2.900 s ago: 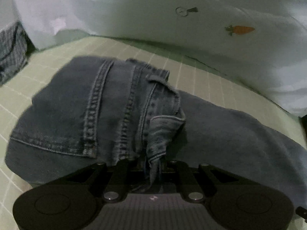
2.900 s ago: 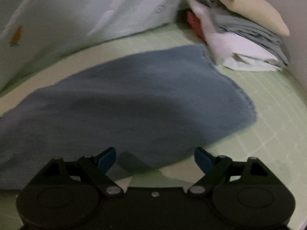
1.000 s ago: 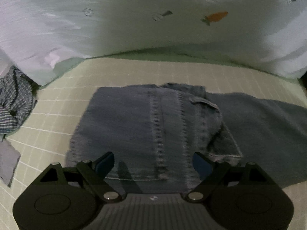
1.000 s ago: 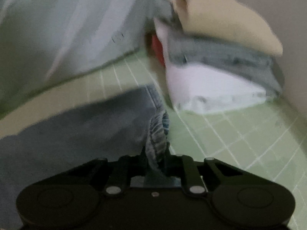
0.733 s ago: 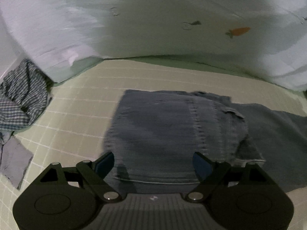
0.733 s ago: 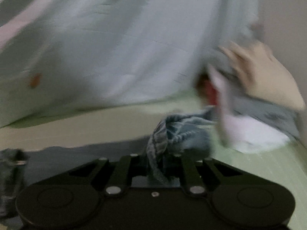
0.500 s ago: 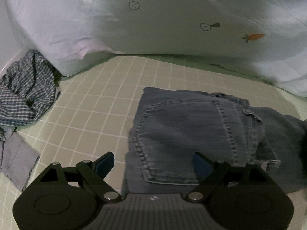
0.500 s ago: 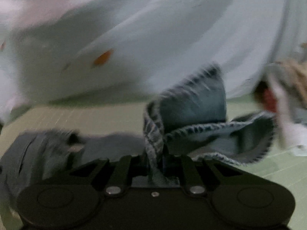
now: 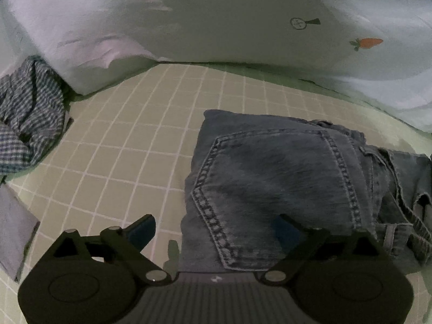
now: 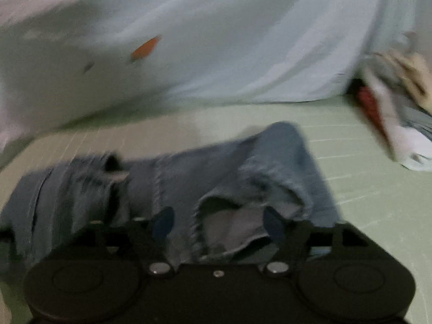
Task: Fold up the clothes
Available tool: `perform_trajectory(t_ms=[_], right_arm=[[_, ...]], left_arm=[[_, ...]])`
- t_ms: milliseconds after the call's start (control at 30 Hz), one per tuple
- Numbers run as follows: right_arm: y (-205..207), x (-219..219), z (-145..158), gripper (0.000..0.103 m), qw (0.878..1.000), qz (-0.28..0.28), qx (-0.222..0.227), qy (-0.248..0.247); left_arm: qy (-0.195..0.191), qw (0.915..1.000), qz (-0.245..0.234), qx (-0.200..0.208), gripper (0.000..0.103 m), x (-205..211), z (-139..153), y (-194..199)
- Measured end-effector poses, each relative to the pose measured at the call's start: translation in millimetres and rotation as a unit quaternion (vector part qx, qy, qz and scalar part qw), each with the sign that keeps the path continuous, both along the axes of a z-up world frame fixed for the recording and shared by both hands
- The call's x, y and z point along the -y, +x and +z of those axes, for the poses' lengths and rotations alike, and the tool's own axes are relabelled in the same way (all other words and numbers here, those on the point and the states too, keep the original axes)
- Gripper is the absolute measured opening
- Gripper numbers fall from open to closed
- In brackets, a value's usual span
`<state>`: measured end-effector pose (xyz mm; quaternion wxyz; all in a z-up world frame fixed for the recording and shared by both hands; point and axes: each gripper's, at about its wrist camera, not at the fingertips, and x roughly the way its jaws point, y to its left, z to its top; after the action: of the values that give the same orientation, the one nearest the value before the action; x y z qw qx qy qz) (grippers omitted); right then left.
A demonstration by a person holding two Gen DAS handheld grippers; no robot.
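Blue jeans (image 9: 283, 178) lie on the green checked sheet, back pocket up, waist end toward me in the left wrist view. My left gripper (image 9: 216, 229) is open and empty, just above the pocket's near edge. In the blurred right wrist view the jeans (image 10: 205, 178) lie bunched, the leg end folded back over the waist part. My right gripper (image 10: 218, 221) is open over the folded leg hem, holding nothing.
A white quilt with carrot prints (image 9: 243, 27) runs along the back. Checked blue clothes (image 9: 24, 124) and a grey cloth (image 9: 13, 229) lie at the left. A stack of folded clothes (image 10: 399, 113) stands at the right on the sheet (image 9: 129, 140).
My right gripper carried the leg hem leftward over the jeans and has opened, letting it drop. My left gripper stayed open and shifted left, so the jeans sit further right in its view.
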<state>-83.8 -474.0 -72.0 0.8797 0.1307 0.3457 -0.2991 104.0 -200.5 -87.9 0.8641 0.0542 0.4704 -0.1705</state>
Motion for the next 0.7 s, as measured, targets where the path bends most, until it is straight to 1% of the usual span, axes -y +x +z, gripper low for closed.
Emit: perform_trajectory(t_ms=[67,167,233,300,400,433,467,500,533,600,700], right_arm=[[-0.1,10.2,-3.0,0.078,1.0,-0.025,-0.01,-0.011],[6.1,25.8,-13.1,0.078,0.997,-0.044,-0.049,-0.041],[9.3,33.1,-19.4,0.076,0.995,-0.046,-0.075,-0.057],[12.3,40.2,-24.7,0.073,0.994,-0.042,-0.087,-0.058],[16.5,49.0,-30.4,0.059,0.993,-0.033,-0.098,-0.053],[19.8,51.6,-31.3,0.044,0.993,-0.026,-0.101,-0.049],[24.6,53.0,-31.4,0.021,0.994,-0.017,-0.103,-0.045],[29.4,53.6,-30.9,0.01,0.994,-0.009,-0.103,-0.041],[34.0,52.2,-29.4,0.004,0.994,0.0,-0.098,-0.039],[46.0,47.0,-22.3,0.004,0.996,0.02,-0.078,-0.037],[74.8,34.4,-10.8,0.004,0.996,0.062,-0.049,-0.037]], left_arm=[[0.001,1.0,0.004,-0.004,0.099,0.1,-1.8,1.8],[0.005,0.9999,0.007,-0.008,0.1,1.4,-3.8,3.8],[0.009,0.9999,0.008,-0.008,0.101,3.0,-4.7,4.4],[0.012,0.9999,0.009,-0.009,0.101,4.3,-5.5,4.8],[0.013,0.9998,0.012,-0.01,0.102,5.1,-6.7,5.2],[0.014,0.9998,0.013,-0.011,0.103,5.3,-7.2,5.5],[0.014,0.9997,0.014,-0.012,0.103,5.5,-7.7,5.9],[0.015,0.9997,0.015,-0.013,0.103,5.7,-8.2,6.3],[0.014,0.9997,0.015,-0.014,0.103,5.8,-8.6,6.8],[0.015,0.9997,0.015,-0.016,0.103,6.2,-9.4,7.5],[0.015,0.9996,0.016,-0.018,0.103,6.5,-10.4,9.0]])
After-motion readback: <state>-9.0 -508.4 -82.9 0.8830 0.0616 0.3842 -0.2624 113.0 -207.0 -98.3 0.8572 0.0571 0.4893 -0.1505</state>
